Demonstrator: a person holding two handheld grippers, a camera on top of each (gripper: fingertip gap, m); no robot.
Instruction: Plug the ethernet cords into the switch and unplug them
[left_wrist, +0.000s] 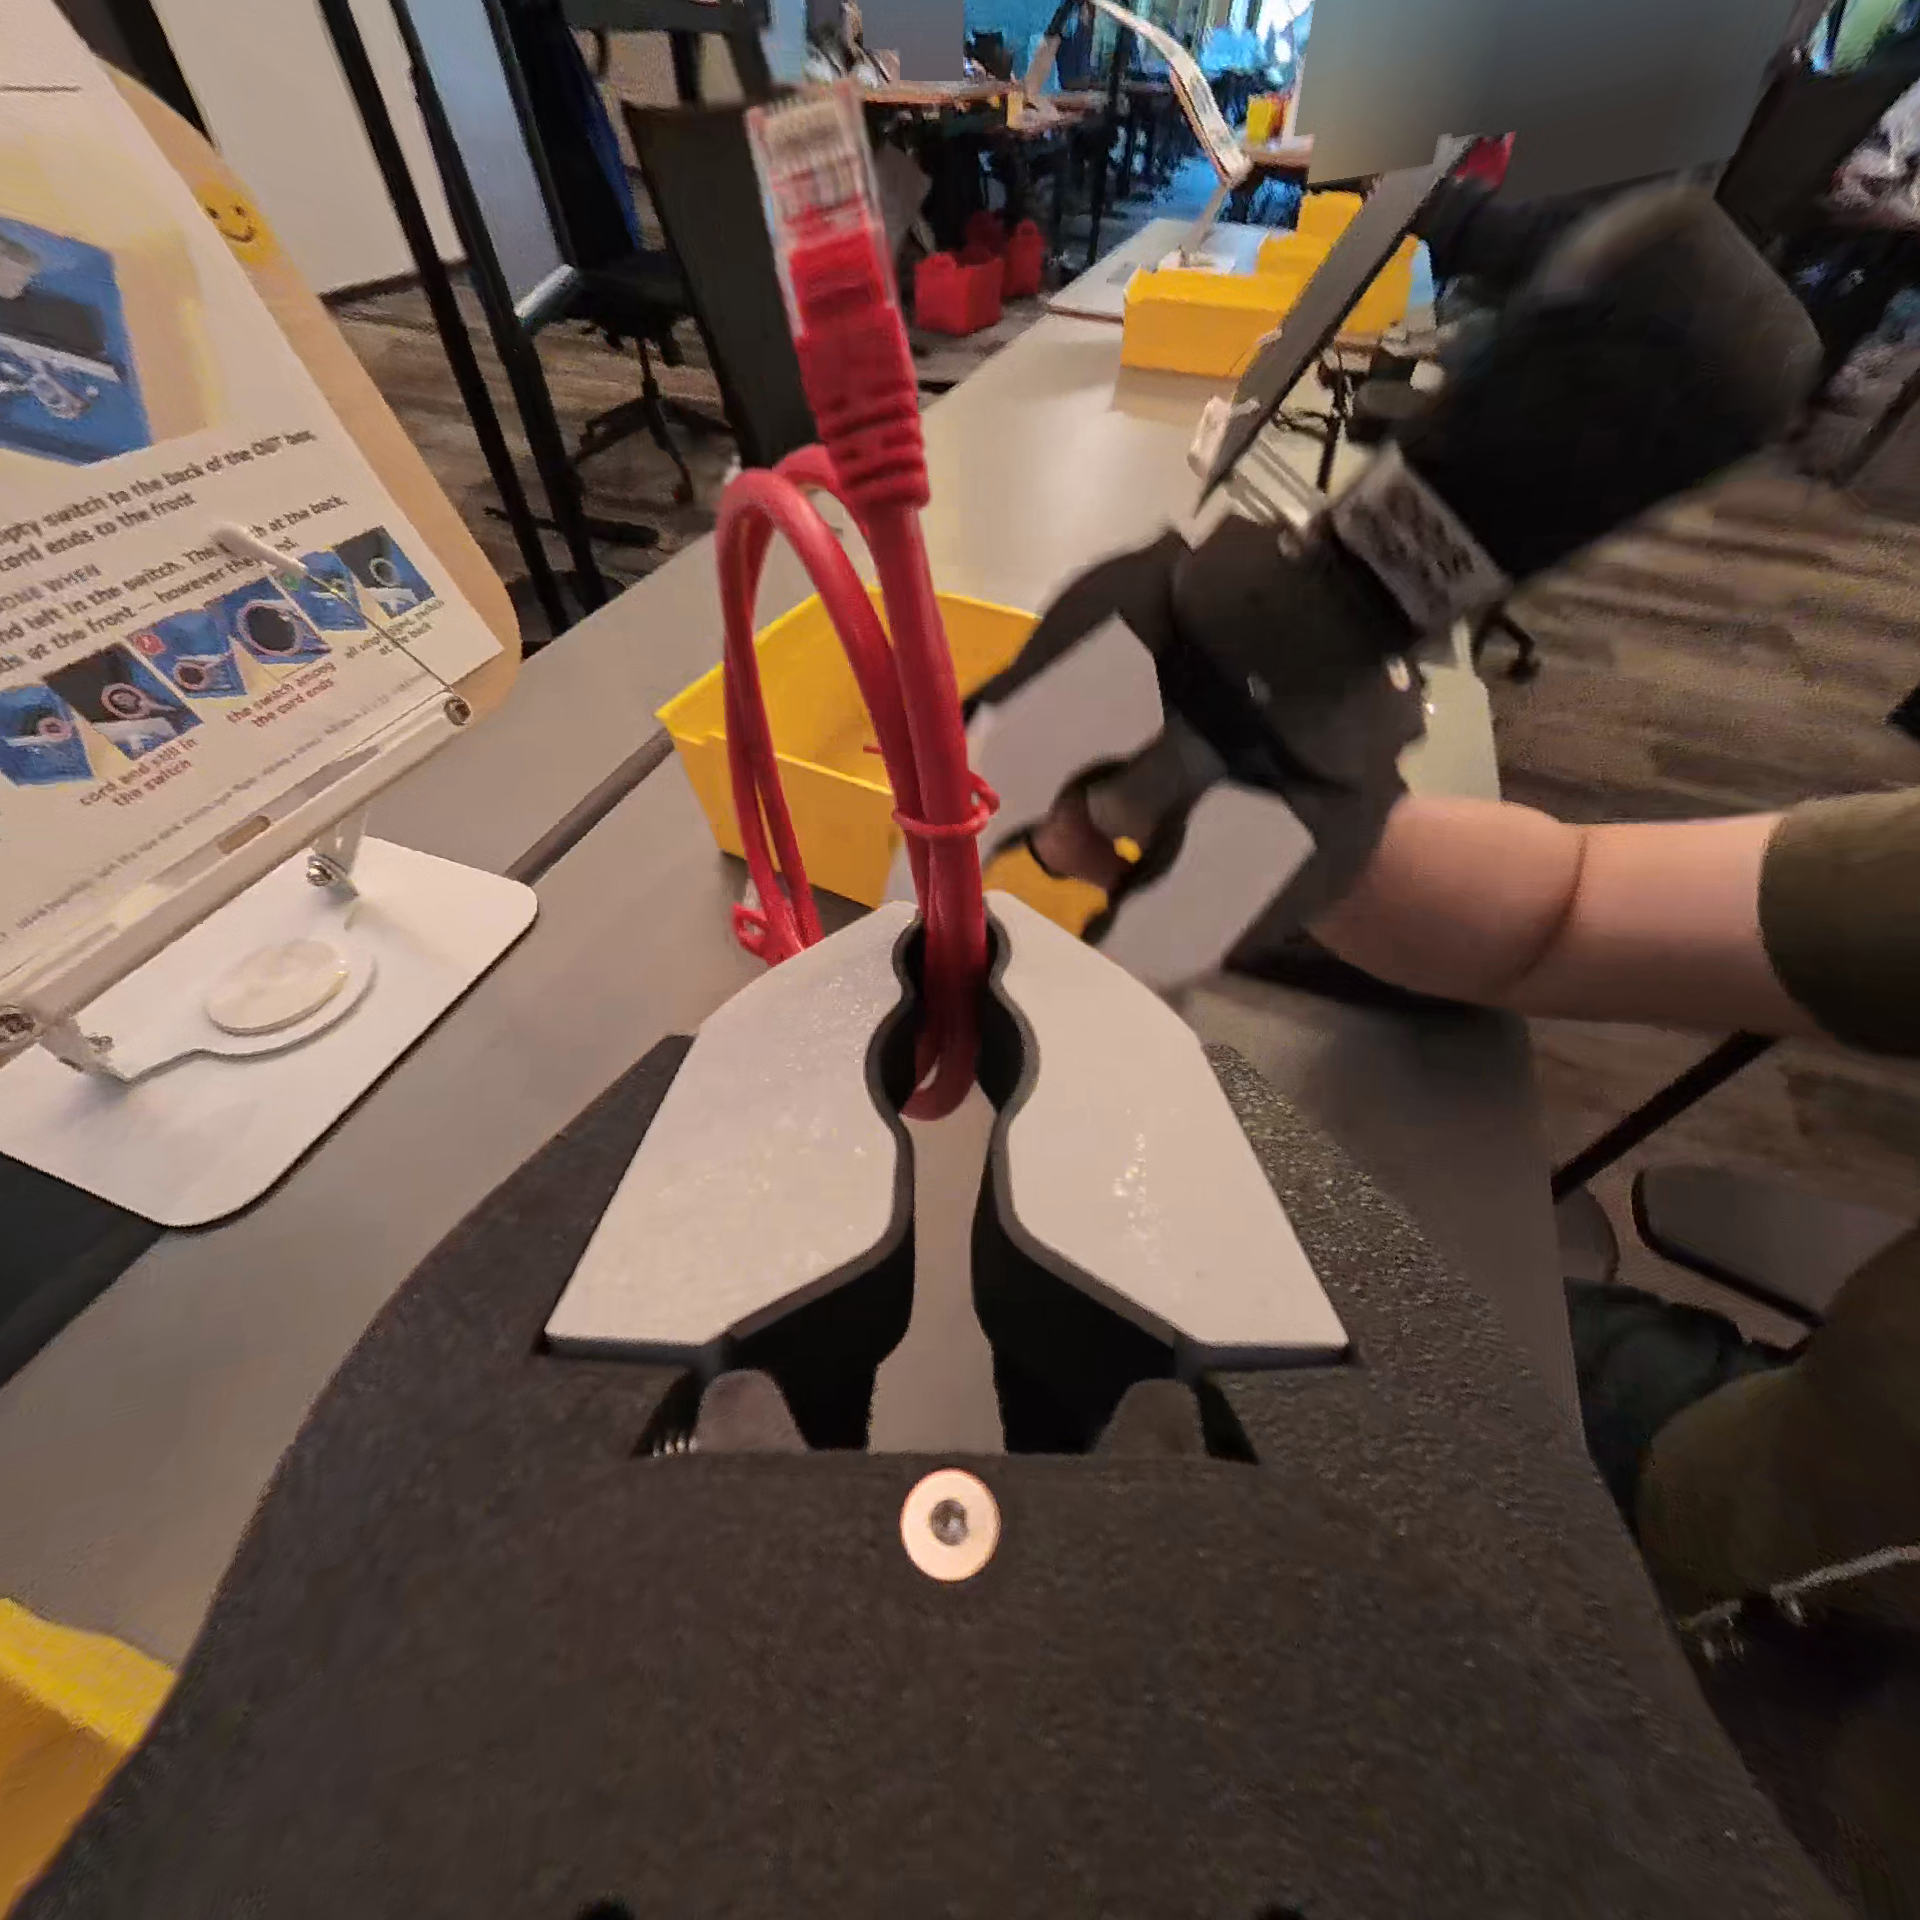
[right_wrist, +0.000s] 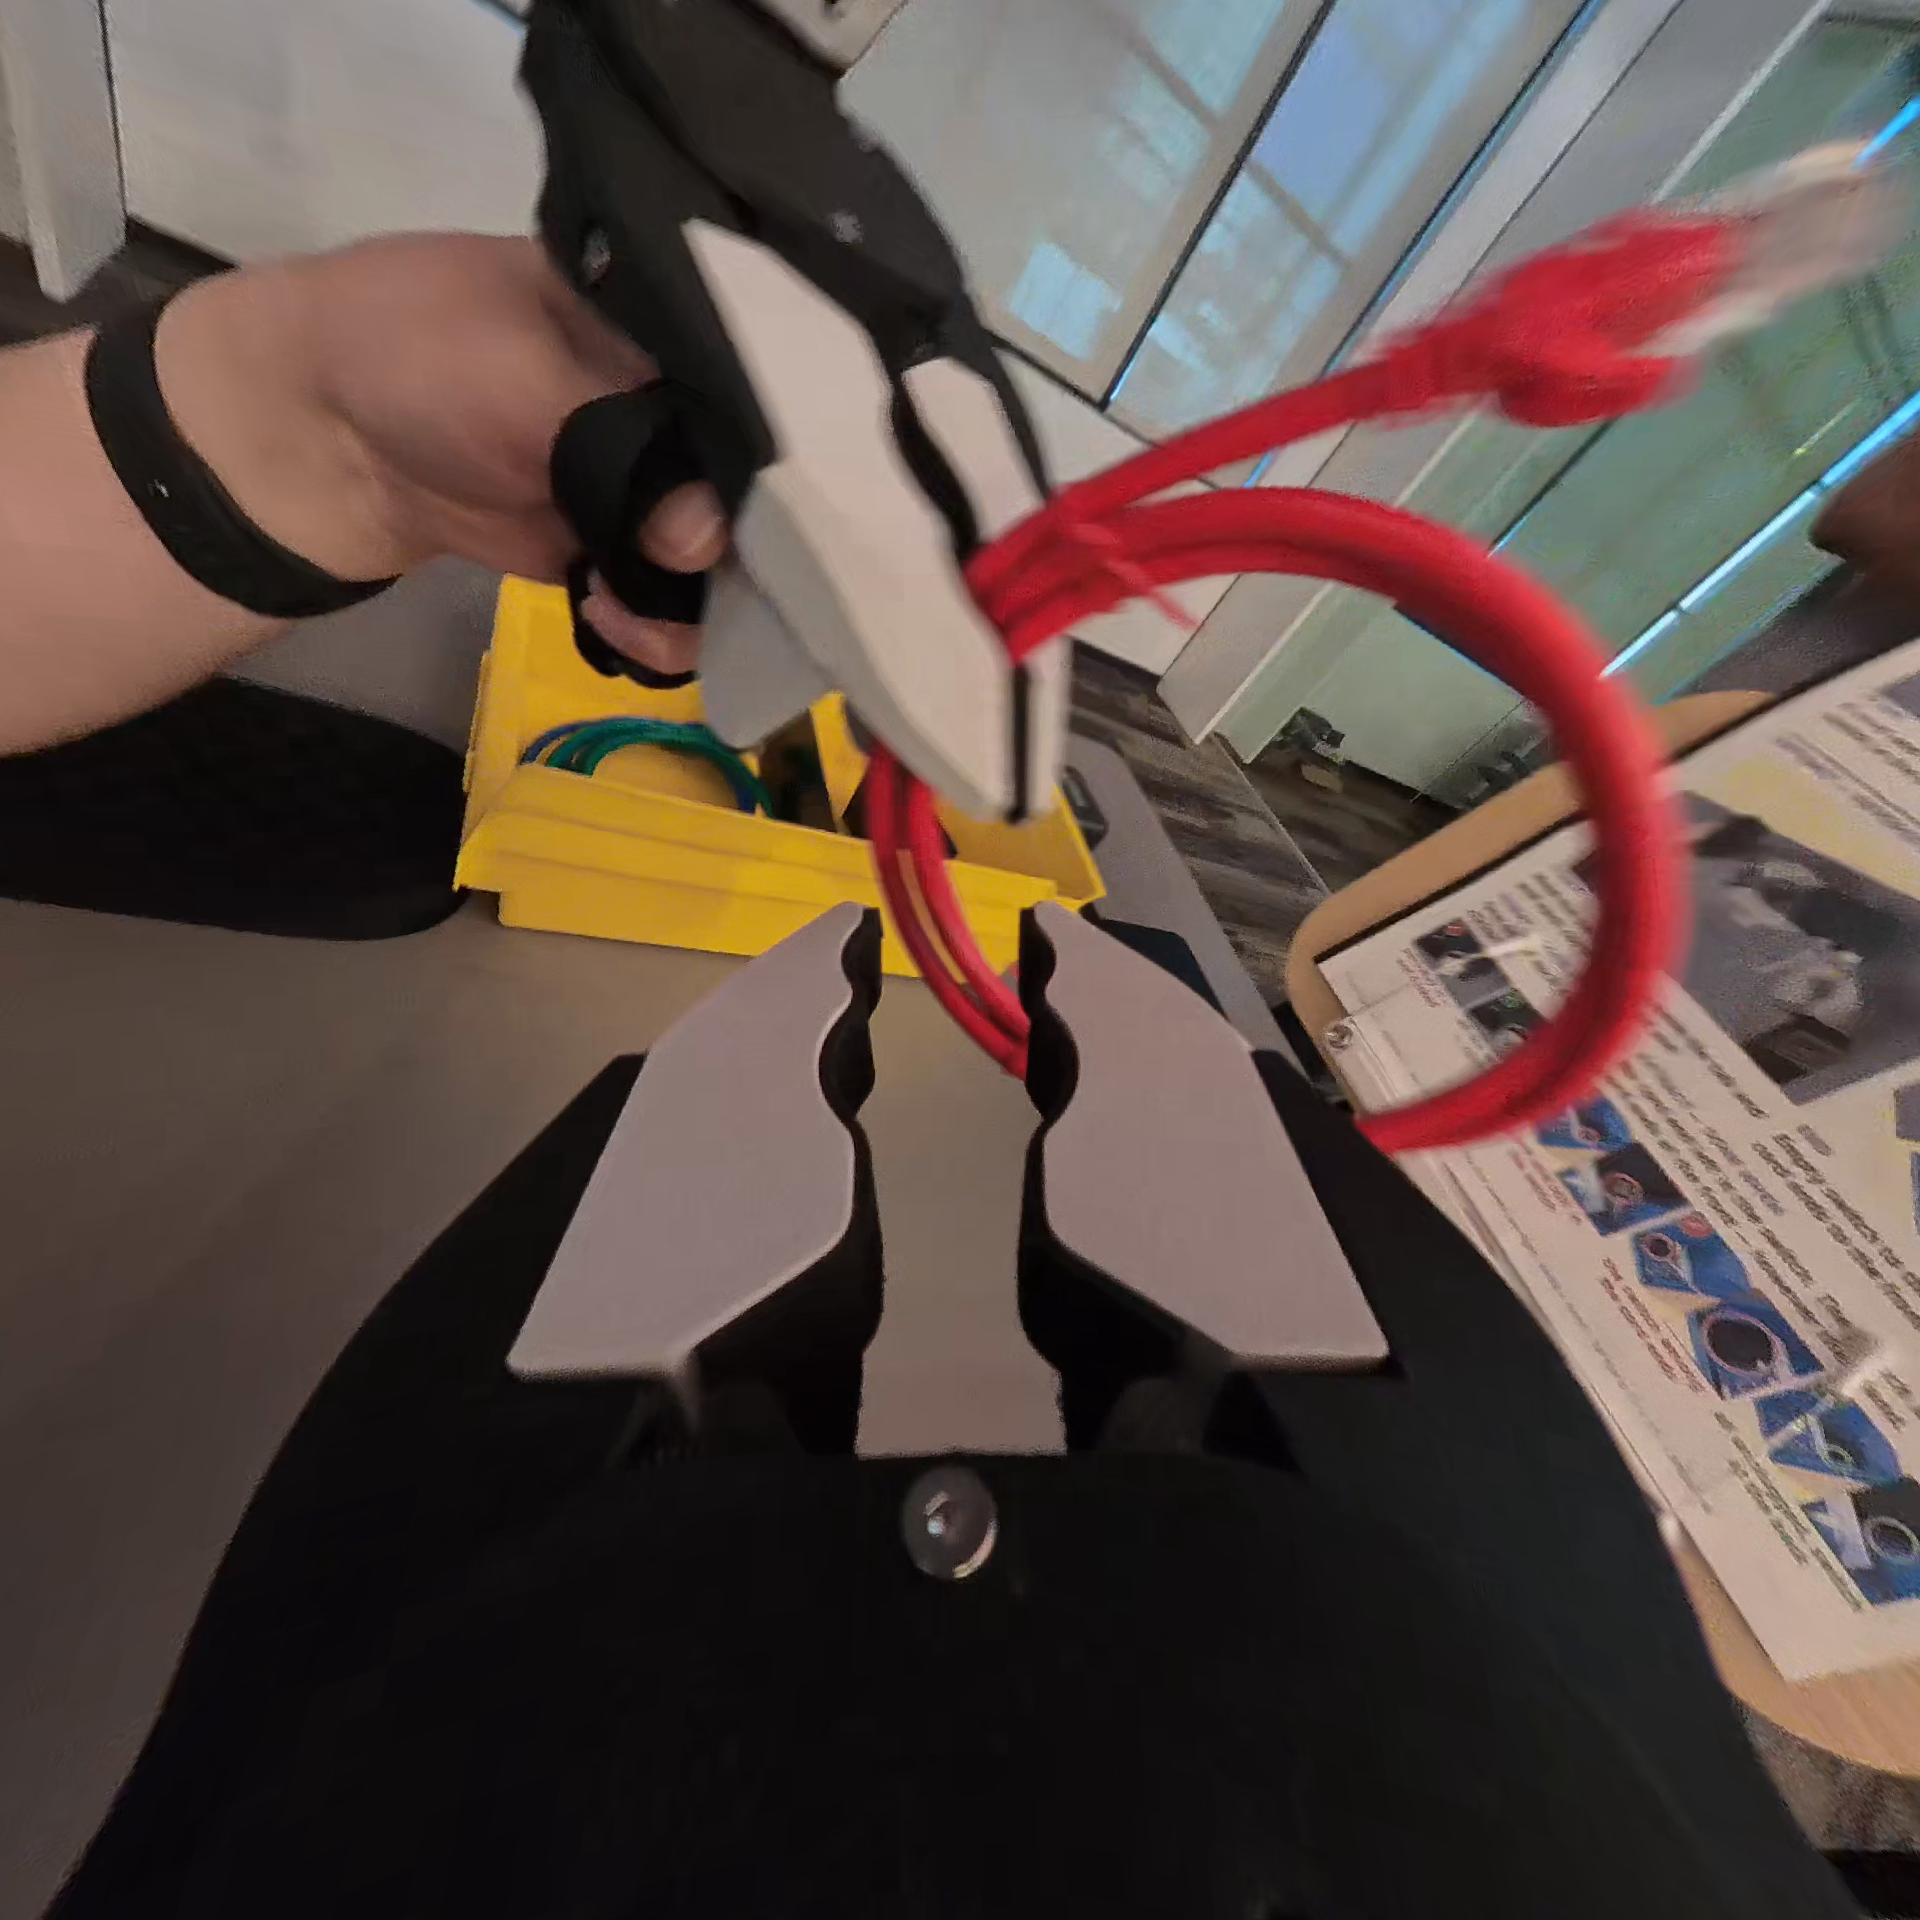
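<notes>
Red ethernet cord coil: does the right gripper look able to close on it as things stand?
Probably yes. The right gripper is open, and a strand of the red ethernet cord already passes between its fingers, against one of them. The left gripper is shut on the cord higher up the bundle, clear of that gap.

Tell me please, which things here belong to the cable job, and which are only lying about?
Belonging to the job:
- red ethernet cord, coiled and tied, clamped in the left gripper
- right gripper, open beside the coil
- yellow bin holding green and blue cords

Only lying about:
- instruction sheet on its stand
- farther yellow bins
- red bins

No switch is visible.
</notes>
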